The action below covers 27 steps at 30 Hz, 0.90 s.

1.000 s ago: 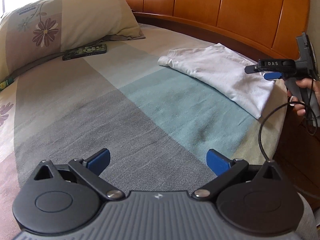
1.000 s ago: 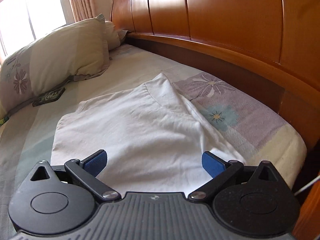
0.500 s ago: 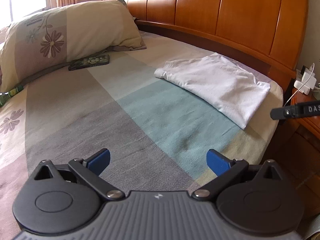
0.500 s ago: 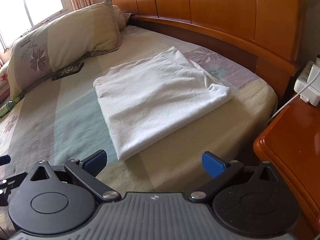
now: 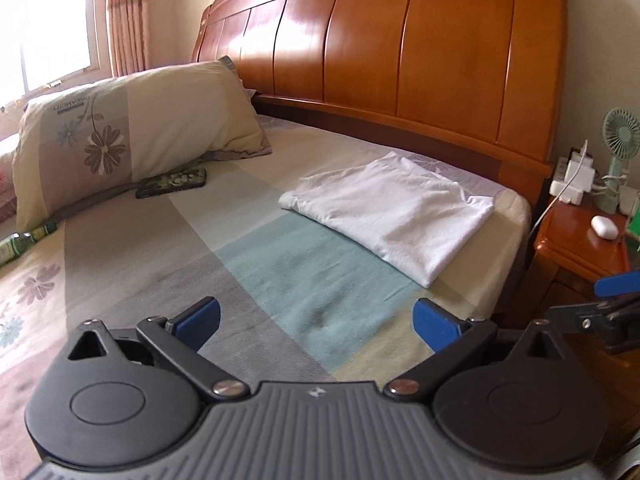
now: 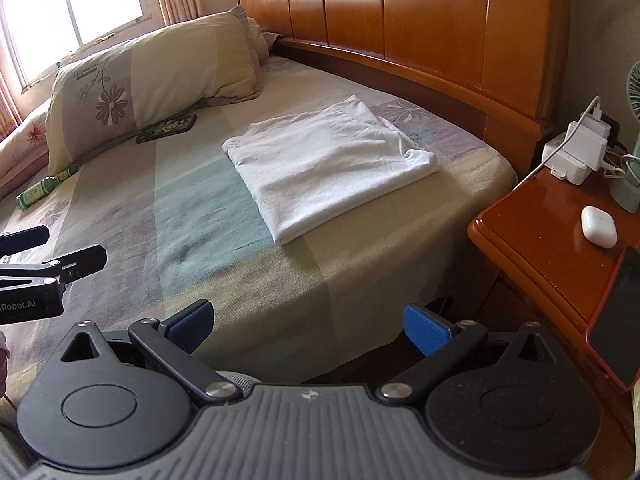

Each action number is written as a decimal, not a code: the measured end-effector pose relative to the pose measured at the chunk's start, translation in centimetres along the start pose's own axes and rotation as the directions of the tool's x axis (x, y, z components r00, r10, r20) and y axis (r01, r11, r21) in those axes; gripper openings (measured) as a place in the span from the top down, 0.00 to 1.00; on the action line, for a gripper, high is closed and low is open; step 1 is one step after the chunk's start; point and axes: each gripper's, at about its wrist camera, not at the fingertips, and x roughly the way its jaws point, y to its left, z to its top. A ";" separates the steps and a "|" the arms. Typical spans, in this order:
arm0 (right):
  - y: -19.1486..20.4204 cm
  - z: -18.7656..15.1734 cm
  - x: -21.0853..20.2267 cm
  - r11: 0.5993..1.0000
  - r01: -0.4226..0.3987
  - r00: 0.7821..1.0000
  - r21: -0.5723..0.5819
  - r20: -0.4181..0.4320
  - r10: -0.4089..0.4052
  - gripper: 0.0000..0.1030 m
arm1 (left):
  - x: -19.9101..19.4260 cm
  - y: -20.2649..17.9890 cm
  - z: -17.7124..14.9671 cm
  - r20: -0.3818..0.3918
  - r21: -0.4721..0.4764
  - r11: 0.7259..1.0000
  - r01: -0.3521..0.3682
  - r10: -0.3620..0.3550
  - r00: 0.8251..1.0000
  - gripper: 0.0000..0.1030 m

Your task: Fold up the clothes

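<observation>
- We see a white shirt (image 6: pixel 328 164) lying folded into a flat rectangle on the bed (image 6: pixel 224 264), near the corner by the headboard (image 6: pixel 400 12) and the bedside table (image 6: pixel 548 224).
- Nothing touches the shirt; both grippers are held well back from it, at the near edge of the bed.
- Our left gripper (image 5: pixel 316 318) has its jaws spread wide and empty, with only the striped bedspread showing between its blue pads (image 5: pixel 200 316).
- Our right gripper (image 6: pixel 306 322) is likewise spread wide and holds nothing; the bed's edge and the dark gap below it show between its jaws.
- In the right wrist view the left gripper shows again at the left edge, over the bedspread.
- In the left wrist view one blue pad and black linkage of the right gripper show at the right edge, in front of the bedside table.
- A pillow (image 5: pixel 132 136) with a flower print leans by the headboard, well apart from the shirt.
- A dark patterned flat thing, perhaps a phone (image 5: pixel 172 182), lies just in front of the pillow, and a green bottle (image 6: pixel 44 188) lies on its side further along.
- On the bedside table sit a white earbud case (image 6: pixel 599 221), white chargers (image 6: pixel 580 148) and a small green fan (image 5: pixel 620 152).
</observation>
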 end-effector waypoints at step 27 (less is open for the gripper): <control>1.9 -0.6 -4.2 0.996 0.092 0.992 0.001 0.086 -0.092 0.00 | -3.6 -1.5 -0.2 -0.067 -0.027 1.000 0.002 -0.003 0.998 0.01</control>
